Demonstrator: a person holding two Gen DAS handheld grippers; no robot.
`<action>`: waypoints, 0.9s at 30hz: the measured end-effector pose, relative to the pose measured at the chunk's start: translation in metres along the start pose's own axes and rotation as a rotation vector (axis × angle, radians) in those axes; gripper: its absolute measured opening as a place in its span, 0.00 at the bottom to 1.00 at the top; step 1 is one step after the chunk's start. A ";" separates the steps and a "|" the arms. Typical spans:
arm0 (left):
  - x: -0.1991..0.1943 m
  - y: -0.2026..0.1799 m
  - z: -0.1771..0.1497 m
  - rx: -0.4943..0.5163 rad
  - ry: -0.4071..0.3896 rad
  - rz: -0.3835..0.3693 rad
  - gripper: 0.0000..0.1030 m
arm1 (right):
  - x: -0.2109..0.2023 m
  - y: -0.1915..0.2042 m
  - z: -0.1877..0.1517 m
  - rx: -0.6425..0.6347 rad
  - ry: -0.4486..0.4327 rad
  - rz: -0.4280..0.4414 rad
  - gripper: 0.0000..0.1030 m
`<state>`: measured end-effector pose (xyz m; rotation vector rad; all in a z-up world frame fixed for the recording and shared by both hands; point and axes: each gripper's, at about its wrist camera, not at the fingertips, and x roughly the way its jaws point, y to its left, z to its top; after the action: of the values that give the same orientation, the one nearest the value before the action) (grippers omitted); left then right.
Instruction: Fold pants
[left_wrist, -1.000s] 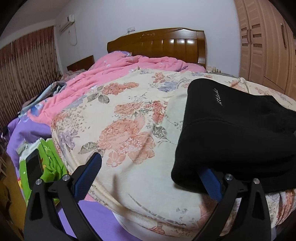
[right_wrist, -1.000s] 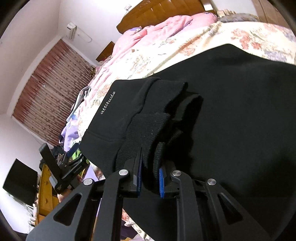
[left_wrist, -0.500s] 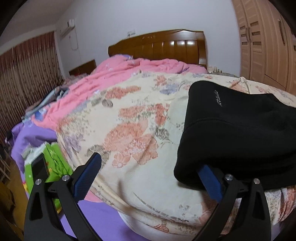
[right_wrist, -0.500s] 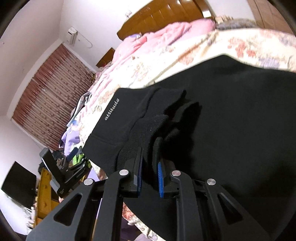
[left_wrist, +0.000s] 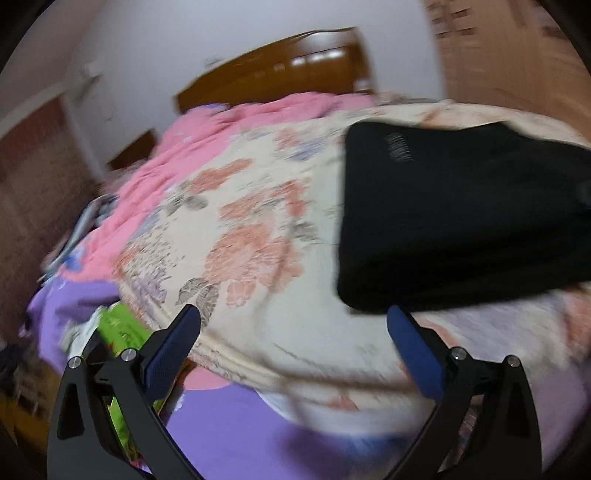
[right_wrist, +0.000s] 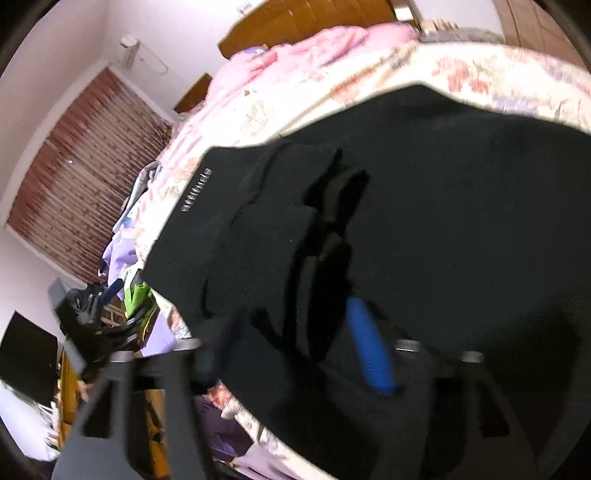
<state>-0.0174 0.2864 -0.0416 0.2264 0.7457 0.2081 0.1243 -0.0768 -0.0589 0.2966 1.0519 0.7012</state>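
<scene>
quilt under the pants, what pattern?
Cream quilt with a floral print of coral-pink blooms and grey leaves. Clearest in the left wrist view.

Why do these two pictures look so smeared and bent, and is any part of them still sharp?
Left wrist view: motion blur smears the floral quilt and headboard, while the left gripper, fixed to the camera, stays crisp. Right wrist view: the black pants blur, and so does the right gripper, its jaws just opening. Both bend straight lines, being fisheye.

We get two claw cams, both tilted down across bed (left_wrist: 266, 206) toward headboard (left_wrist: 280, 70). Left one sits back off foot corner; right one hangs close over pants (right_wrist: 461, 221). Both share pants, floral quilt (right_wrist: 480, 77), headboard.
</scene>
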 end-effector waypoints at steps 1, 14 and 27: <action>-0.015 0.005 0.003 -0.016 -0.033 -0.048 0.98 | -0.008 0.004 0.000 -0.027 -0.036 -0.013 0.69; 0.059 -0.073 0.066 -0.067 -0.007 -0.292 0.98 | 0.042 0.065 -0.002 -0.452 -0.071 -0.219 0.71; 0.089 -0.037 0.181 -0.211 -0.001 -0.525 0.98 | 0.040 0.061 -0.001 -0.402 -0.082 -0.172 0.75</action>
<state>0.1751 0.2509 0.0202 -0.1719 0.7516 -0.2125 0.1122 -0.0055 -0.0544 -0.1105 0.8255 0.7207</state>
